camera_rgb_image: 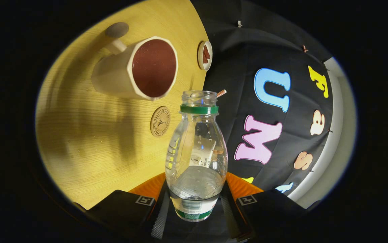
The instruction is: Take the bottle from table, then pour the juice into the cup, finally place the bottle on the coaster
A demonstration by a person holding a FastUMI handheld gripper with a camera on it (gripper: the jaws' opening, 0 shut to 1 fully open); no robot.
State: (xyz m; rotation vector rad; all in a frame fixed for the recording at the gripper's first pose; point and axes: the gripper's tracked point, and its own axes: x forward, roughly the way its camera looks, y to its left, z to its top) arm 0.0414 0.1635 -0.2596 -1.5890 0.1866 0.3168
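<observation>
My gripper (195, 202) is shut on a clear plastic bottle (196, 152) with a green neck ring and no cap; both fingers press its lower body. The bottle is tipped over sideways above the table, its open mouth pointing ahead, and it looks nearly empty. Beyond the mouth and to its left stands a cream faceted cup (136, 69) with a handle, its inside dark reddish brown. A round cork coaster (160, 121) lies on the wooden table (89, 141) between the cup and the bottle.
A small round dish (205, 55) with a brown item sits near the table's far edge. A small striped stick-like thing (221, 93) shows just past the bottle mouth. The booth's black cloth wall (275, 44) hangs beyond the table.
</observation>
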